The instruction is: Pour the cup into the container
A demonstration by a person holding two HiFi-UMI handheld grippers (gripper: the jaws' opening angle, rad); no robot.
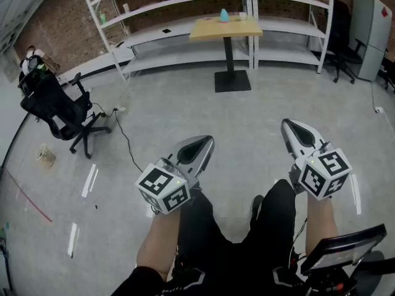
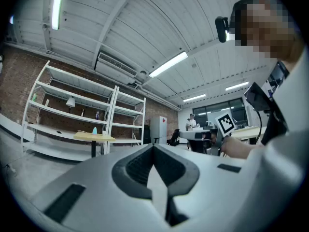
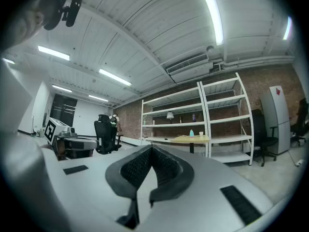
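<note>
A small wooden table (image 1: pixel 225 28) stands far ahead across the floor. On it are a teal cone-shaped thing (image 1: pixel 224 16) and a small white cup (image 1: pixel 242 16). My left gripper (image 1: pixel 207 142) and right gripper (image 1: pixel 288 125) hang over my knees, well short of the table, both shut with nothing between the jaws. The left gripper view shows its closed jaw tips (image 2: pixel 154 149), with the table (image 2: pixel 94 137) small in the distance. From the right gripper (image 3: pixel 152 150) the table (image 3: pixel 190 139), the teal thing (image 3: pixel 191 133) and the cup (image 3: pixel 201 134) are also far off.
White metal shelves (image 1: pixel 185 23) line the brick wall behind the table. A black office chair (image 1: pixel 58 110) stands at the left, with a cable and a small cup (image 1: pixel 45 155) on the floor nearby. A grey cabinet (image 1: pixel 370 36) and another chair (image 1: pixel 342 48) are at the back right.
</note>
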